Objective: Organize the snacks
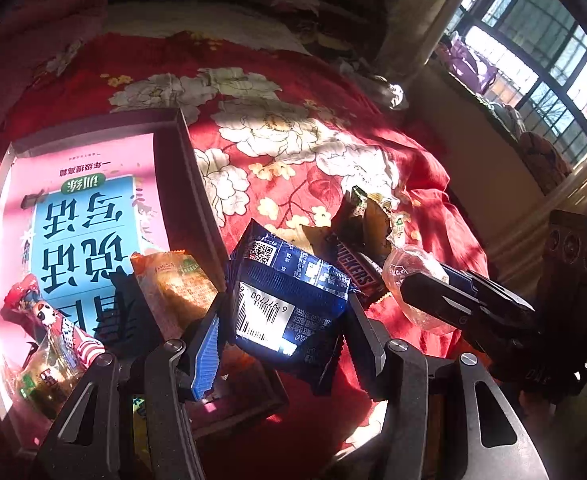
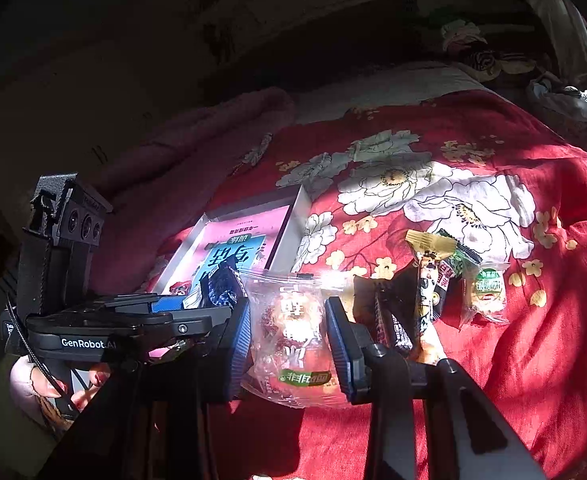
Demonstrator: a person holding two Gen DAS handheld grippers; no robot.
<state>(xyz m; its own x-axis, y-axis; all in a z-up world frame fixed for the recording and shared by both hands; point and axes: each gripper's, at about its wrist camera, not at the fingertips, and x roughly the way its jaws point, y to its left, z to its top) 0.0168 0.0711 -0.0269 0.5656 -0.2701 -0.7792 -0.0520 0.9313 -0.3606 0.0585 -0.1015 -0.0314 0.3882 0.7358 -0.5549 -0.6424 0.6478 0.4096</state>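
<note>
Beside tray edge: left gripper clamps blue packet, poised for tray; right gripper pinches clear pastry bag, likely next.

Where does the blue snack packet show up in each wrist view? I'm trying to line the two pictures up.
Left wrist view: the blue snack packet sits low in the centre, barcode up, between the left tongs.
Right wrist view: only a dark blue corner shows, left of centre, behind the clear snack bag in the right tongs.
Shared landmark: the box with the pink book, left of the packet.
</note>
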